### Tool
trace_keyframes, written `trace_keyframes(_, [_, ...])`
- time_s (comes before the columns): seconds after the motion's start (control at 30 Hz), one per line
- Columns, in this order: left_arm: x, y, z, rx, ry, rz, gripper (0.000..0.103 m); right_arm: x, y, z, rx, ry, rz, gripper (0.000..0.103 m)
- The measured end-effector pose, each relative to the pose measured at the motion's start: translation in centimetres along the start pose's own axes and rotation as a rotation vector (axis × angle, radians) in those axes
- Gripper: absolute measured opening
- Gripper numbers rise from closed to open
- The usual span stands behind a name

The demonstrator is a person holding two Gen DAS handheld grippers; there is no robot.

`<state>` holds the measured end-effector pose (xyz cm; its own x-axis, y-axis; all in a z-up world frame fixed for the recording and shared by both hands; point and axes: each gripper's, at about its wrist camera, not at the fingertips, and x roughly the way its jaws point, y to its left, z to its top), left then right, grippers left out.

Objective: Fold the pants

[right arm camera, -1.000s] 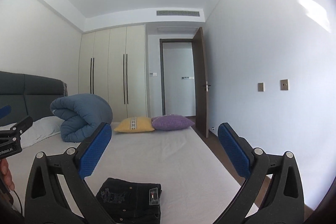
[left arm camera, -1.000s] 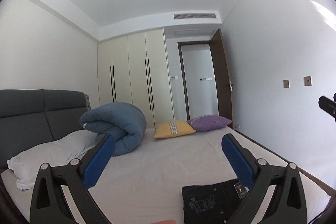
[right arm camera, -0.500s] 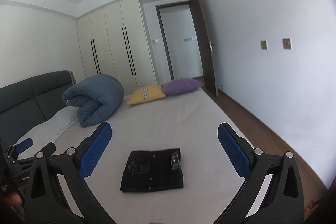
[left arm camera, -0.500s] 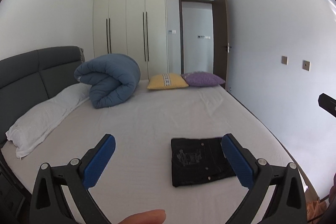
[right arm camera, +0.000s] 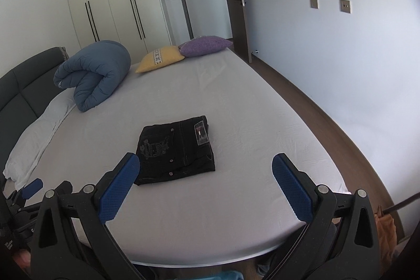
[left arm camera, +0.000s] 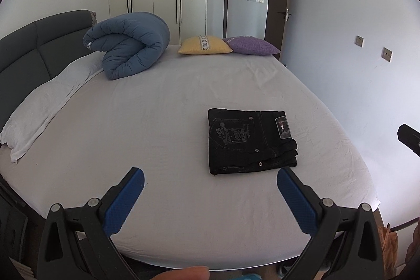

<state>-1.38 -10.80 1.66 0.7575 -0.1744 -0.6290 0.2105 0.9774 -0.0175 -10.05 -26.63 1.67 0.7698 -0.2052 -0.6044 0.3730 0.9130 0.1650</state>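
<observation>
- The black pants (left arm camera: 250, 141) are seen folded into a compact, roughly square stack, lying flat on the grey sheet of the bed (left arm camera: 162, 106), toward its near right part.
- Pale embroidery, metal rivets and a small rectangular label are shown on the top layer; stacked fold edges are visible along the near side.
- The left gripper (left arm camera: 210, 197) is held wide apart above the bed's near edge, gripping nothing.
- The right gripper (right arm camera: 206, 181) is likewise spread and empty, just short of the pants.

Black pants (left arm camera: 249, 142) (right arm camera: 176, 151), folded into a compact rectangle, flat on the bed sheet.
</observation>
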Motion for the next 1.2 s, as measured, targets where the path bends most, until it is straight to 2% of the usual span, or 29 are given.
trace_keyframes(0.2, [2.1, -0.2, -0.5, -0.004, 0.056, 0.017, 0.103, 2.1, 1.2, -0.6, -0.071, 0.035, 0.015, 0.103])
trace_keyframes(0.53, [4.6, -0.4, -0.8, 0.011, 0.112, 0.030, 0.103, 5.7, 2.8, -1.1, -0.120, 0.087, 0.056, 0.103])
trace_keyframes(0.83, [6.2, -0.5, -1.0, 0.027, 0.142, 0.048, 0.103, 8.7, 3.6, -1.1, -0.120, 0.121, 0.080, 0.103])
trace_keyframes(1.2, [7.1, -0.9, -1.2, 0.033, 0.164, 0.043, 0.103, 10.2, 3.8, -1.8, -0.113, 0.153, 0.078, 0.103])
